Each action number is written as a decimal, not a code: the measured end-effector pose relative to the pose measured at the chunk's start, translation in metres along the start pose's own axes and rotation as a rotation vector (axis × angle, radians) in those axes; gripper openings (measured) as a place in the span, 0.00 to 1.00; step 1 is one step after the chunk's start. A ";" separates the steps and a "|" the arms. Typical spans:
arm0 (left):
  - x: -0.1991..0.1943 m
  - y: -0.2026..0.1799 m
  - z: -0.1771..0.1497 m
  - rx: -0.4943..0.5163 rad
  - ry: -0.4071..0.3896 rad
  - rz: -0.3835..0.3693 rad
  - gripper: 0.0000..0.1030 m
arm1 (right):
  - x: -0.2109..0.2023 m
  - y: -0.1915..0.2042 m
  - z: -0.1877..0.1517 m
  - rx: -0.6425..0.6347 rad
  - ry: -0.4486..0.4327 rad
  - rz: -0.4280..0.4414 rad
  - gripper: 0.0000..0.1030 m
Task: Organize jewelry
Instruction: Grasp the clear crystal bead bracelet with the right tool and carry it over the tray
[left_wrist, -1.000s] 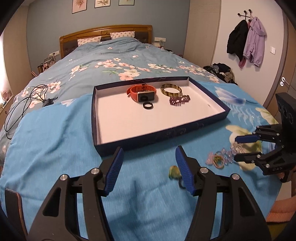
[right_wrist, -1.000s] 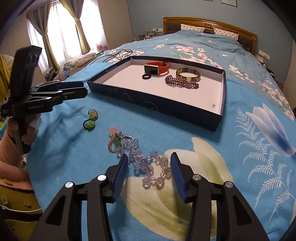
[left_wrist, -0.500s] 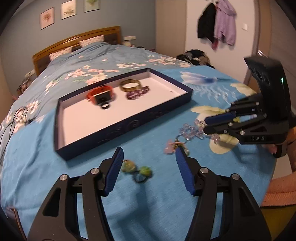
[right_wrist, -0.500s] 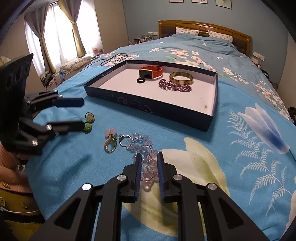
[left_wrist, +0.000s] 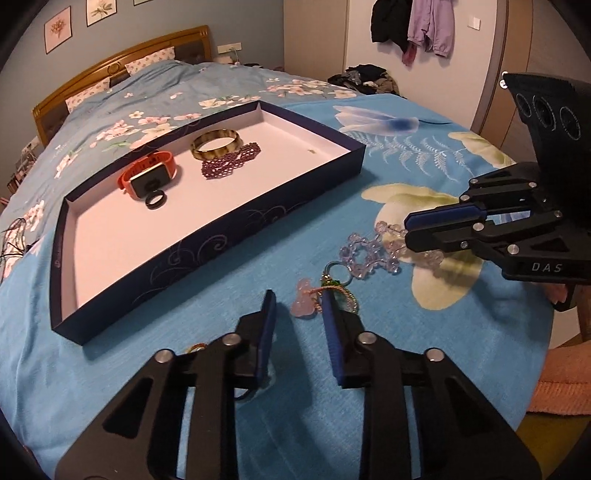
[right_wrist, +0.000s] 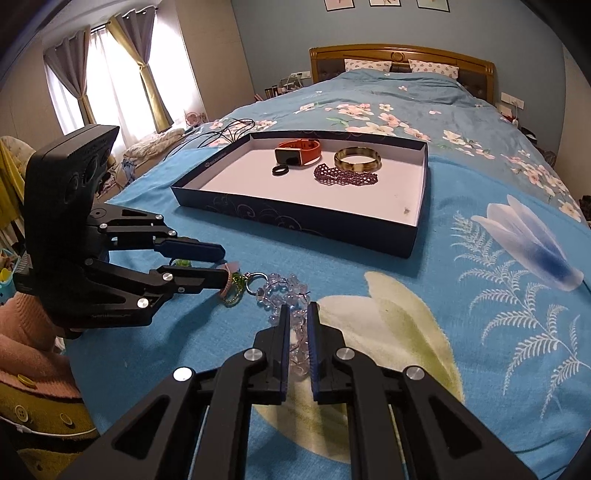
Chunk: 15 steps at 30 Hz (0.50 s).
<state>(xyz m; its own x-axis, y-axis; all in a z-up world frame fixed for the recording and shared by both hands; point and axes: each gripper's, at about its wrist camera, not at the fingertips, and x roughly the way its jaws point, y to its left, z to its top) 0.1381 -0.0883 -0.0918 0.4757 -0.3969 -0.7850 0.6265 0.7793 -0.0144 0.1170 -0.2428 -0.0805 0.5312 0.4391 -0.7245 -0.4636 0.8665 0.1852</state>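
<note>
A dark blue tray (left_wrist: 221, 236) (right_wrist: 295, 218) on the bed holds an orange watch (left_wrist: 149, 177), a black ring (left_wrist: 155, 200), a gold bangle (left_wrist: 217, 143) and a purple bead bracelet (left_wrist: 231, 166). A clear crystal bead strand (left_wrist: 369, 251) (right_wrist: 284, 291) lies on the blue bedspread with a pink and green charm ring (left_wrist: 314, 299) (right_wrist: 232, 288) at its end. My right gripper (right_wrist: 296, 314) (left_wrist: 406, 229) is shut on the crystal strand. My left gripper (left_wrist: 297, 299) (right_wrist: 223, 264) is partly open, its fingertips around the pink charm.
Green bead rings (right_wrist: 183, 263) lie on the bedspread beneath the left gripper. Black cables (right_wrist: 221, 133) lie at the bed's far left side. Clothes hang on the wall (left_wrist: 413, 26). The bed edge runs close on the near side.
My left gripper swung right from the green rings to the pink charm and narrowed. My right gripper closed on the crystal strand and stays shut on it.
</note>
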 end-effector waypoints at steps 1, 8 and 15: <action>0.001 0.001 0.000 -0.008 0.001 -0.012 0.15 | 0.001 -0.001 0.000 0.004 0.001 0.000 0.11; -0.004 0.006 -0.002 -0.051 -0.022 -0.046 0.11 | 0.007 -0.005 0.001 0.023 0.024 -0.002 0.19; -0.019 0.015 -0.005 -0.095 -0.058 -0.048 0.10 | 0.011 -0.003 0.001 0.014 0.040 -0.010 0.17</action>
<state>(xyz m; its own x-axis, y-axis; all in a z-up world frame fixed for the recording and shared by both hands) 0.1350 -0.0668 -0.0807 0.4829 -0.4602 -0.7450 0.5892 0.8002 -0.1124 0.1251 -0.2402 -0.0885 0.5071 0.4205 -0.7523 -0.4478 0.8744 0.1868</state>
